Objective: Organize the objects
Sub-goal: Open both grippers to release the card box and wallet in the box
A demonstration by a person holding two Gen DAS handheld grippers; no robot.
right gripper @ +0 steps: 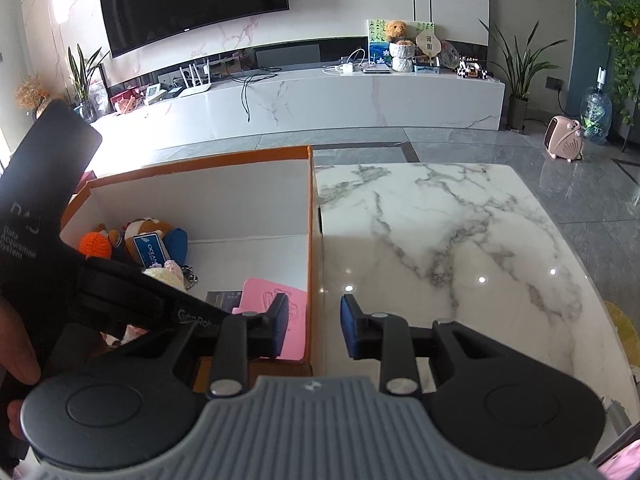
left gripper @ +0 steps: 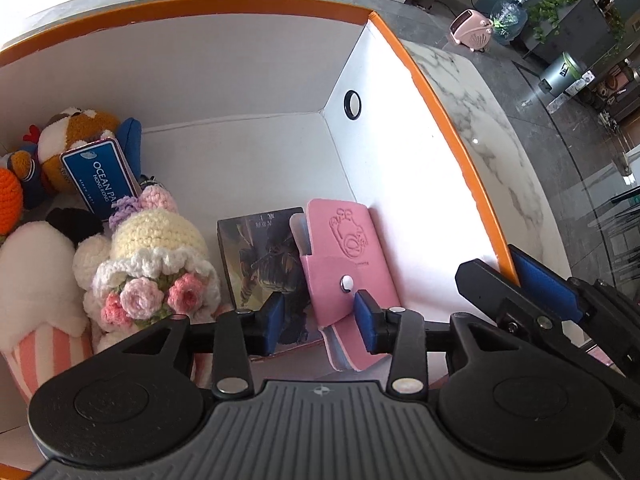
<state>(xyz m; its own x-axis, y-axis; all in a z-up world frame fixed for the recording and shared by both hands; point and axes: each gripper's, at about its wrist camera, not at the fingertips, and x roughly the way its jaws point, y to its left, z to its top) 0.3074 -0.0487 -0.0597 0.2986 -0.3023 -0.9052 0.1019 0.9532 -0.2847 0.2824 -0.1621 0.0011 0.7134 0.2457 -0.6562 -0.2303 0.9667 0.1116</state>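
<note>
An orange-rimmed white box (left gripper: 240, 2) (right gripper: 200, 164) stands on the marble table (right gripper: 440, 240). Inside it, a pink felt pouch (left gripper: 344, 248) (right gripper: 260, 296) leans against the right wall, next to a dark picture card (left gripper: 260, 256). My left gripper (left gripper: 320, 320) reaches down into the box and stands open. Its blue pads flank the pouch's lower end without pressing on it. My right gripper (right gripper: 315, 328) is open and straddles the box's right wall, one finger inside and one outside. It also shows in the left wrist view as the right gripper (left gripper: 494, 264).
Soft toys fill the box's left side: a crocheted flower doll (left gripper: 156, 264), a pink-striped plush (left gripper: 36, 280), a blue Ocean Park tag (left gripper: 100, 176). Bare marble lies right of the box. A pink heater (right gripper: 566, 142) stands on the floor beyond. A hand (right gripper: 16, 360) holds the left gripper.
</note>
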